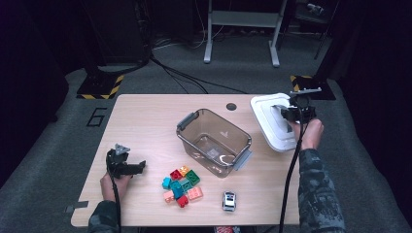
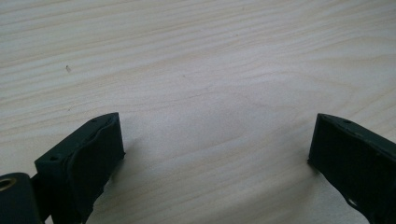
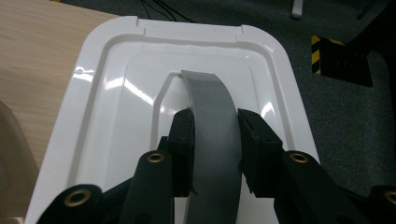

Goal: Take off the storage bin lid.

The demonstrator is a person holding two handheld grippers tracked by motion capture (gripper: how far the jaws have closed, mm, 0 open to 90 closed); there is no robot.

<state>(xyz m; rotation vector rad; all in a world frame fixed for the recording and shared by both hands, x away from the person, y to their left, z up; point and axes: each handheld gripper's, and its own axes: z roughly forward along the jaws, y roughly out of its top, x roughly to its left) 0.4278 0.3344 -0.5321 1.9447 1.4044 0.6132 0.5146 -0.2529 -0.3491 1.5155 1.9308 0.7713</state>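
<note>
At the far right corner of the wooden table [image 1: 145, 116], the right gripper [image 3: 215, 135] clamps its two black jaws on the grey arched handle [image 3: 212, 116] of a white lid [image 3: 112, 74], one pad pressed to each flank of the strap. The lid [image 1: 269, 121] lies with its outer edge hanging past the table's right side, above the grey carpet. The person's right hand [image 1: 308, 133] grips the tool from just behind.

Across the table, near the front left corner, the left gripper [image 2: 217, 140] rests low over bare wood with its jaws spread wide, nothing between them and no object touching either pad. In the high view the left gripper [image 1: 127, 165] points toward a cluster of coloured toy bricks [image 1: 182, 187], which sits just beside it.

Between the two tools stands a clear smoke-tinted bin [image 1: 214, 141] with grey latches at its ends, uncovered; no loose item can be made out inside it. A small toy car [image 1: 229, 200] sits near the front edge, to the right of the bricks and apart from them.
</note>
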